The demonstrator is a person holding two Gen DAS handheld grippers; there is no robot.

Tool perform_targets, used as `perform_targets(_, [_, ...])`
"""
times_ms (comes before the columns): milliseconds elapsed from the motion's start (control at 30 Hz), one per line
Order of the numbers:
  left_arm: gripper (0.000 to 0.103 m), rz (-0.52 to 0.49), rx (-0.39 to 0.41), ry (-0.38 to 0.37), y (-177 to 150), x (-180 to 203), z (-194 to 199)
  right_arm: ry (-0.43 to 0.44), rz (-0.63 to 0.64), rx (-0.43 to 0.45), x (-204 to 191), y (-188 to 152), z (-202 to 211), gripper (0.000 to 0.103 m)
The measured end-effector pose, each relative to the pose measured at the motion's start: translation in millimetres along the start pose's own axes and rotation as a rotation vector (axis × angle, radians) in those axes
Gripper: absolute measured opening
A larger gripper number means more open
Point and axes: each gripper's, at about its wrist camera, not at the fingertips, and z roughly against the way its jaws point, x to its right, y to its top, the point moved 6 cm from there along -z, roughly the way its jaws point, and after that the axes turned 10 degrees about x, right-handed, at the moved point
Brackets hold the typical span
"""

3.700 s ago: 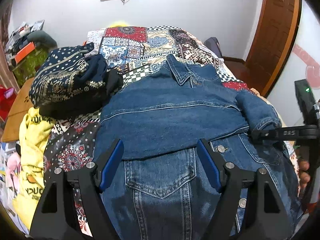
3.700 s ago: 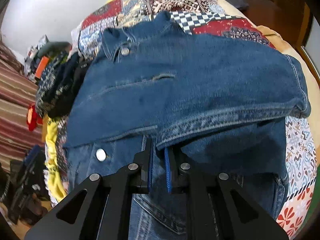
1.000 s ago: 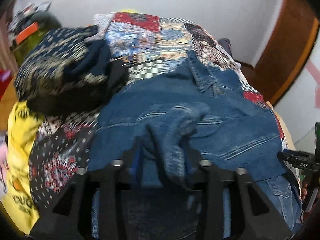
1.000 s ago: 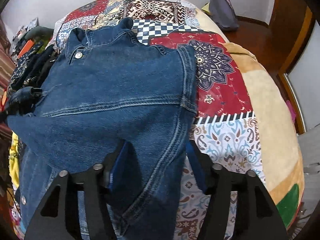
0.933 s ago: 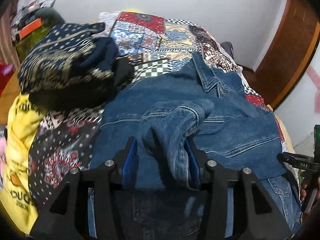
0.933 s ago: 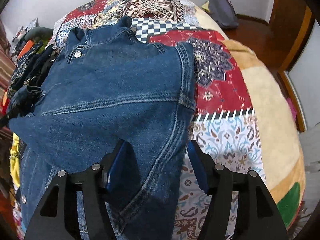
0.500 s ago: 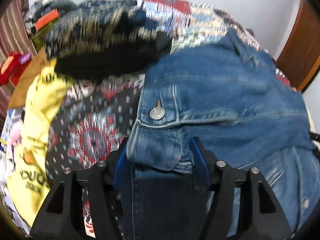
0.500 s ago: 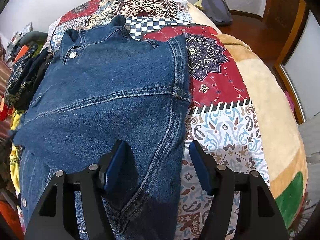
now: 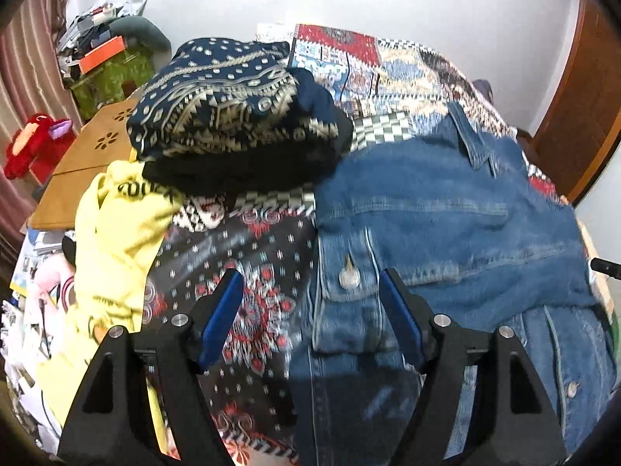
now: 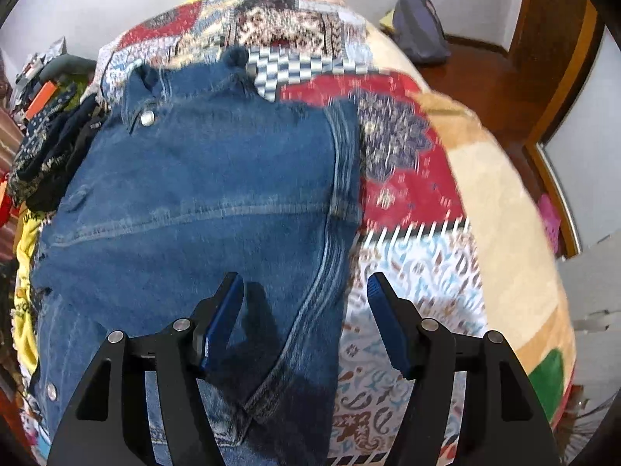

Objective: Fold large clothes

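Note:
A blue denim jacket (image 9: 446, 225) lies on the patchwork bedspread (image 9: 252, 264), both sleeves folded across its body. In the right wrist view the jacket (image 10: 202, 202) fills the left and middle. My left gripper (image 9: 310, 310) is open and empty, above the jacket's left edge, near a cuff with a metal button (image 9: 348, 277). My right gripper (image 10: 304, 310) is open and empty, above the jacket's right edge where it meets the bedspread (image 10: 427, 272).
A stack of folded dark patterned clothes (image 9: 233, 116) sits on the bed beside the jacket's collar. A yellow garment (image 9: 116, 240) lies at the bed's left edge. A wooden table (image 9: 89, 155) and clutter stand left. A wooden door (image 9: 582, 97) is right.
My left gripper let go of the sleeve, which now lies folded across the jacket, and opened and shifted left. My right gripper stayed open and drew back slightly.

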Motion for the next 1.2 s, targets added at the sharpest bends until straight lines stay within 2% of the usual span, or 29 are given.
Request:
perform_targets(67, [0.072, 0.031, -0.033, -0.046, 2, -3, -14, 0.005, -0.025, 0.017, 6, 7, -2, 0.062])
perform_targets(133, [0.072, 0.049, -0.123, -0.120, -6, -3, -39, 0.011, -0.066, 0.012, 15, 12, -10, 0.062])
perform_targets(233, [0.072, 0.107, -0.200, -0.168, -18, -6, -68, 0.043, -0.142, -0.016, 29, 15, -27, 0.062])
perform_targets(433, [0.074, 0.311, -0.270, -0.332, -26, -7, -99, 0.107, -0.219, -0.055, 40, 17, -55, 0.062])
perform_targets(467, [0.082, 0.331, -0.292, -0.339, -31, -6, -106, 0.122, -0.225, -0.057, 38, 18, -58, 0.062])
perform_targets(500, [0.085, 0.351, -0.302, -0.332, -35, -6, -112, 0.140, -0.231, -0.060, 36, 19, -60, 0.062])
perform_targets(600, [0.088, 0.388, -0.286, -0.344, -36, -7, -116, 0.170, -0.259, -0.067, 34, 21, -71, 0.062])
perform_targets(633, [0.087, 0.392, -0.283, -0.345, -36, -6, -116, 0.168, -0.263, -0.059, 35, 22, -72, 0.061])
perform_targets(667, [0.081, 0.392, -0.279, -0.346, -35, -4, -115, 0.170, -0.262, -0.040, 34, 24, -74, 0.059])
perform_targets(700, [0.074, 0.396, -0.276, -0.368, -33, -1, -112, 0.175, -0.257, -0.029, 33, 26, -75, 0.053])
perform_targets(733, [0.060, 0.402, -0.281, -0.394, -32, 1, -110, 0.177, -0.252, -0.023, 35, 28, -76, 0.042])
perform_targets(833, [0.051, 0.341, -0.276, -0.381, -24, 9, -104, 0.205, -0.255, -0.006, 38, 35, -74, 0.022])
perform_targets(900, [0.046, 0.268, -0.268, -0.349, -19, 17, -99, 0.201, -0.225, 0.012, 37, 43, -69, 0.017])
perform_targets(1067, [0.038, 0.163, -0.247, -0.309, -2, 36, -87, 0.133, -0.062, 0.114, 25, 74, -47, 0.014])
perform_targets(1200, [0.038, 0.107, -0.223, -0.307, 15, 55, -82, 0.081, -0.007, 0.126, 34, 94, -57, 0.014])
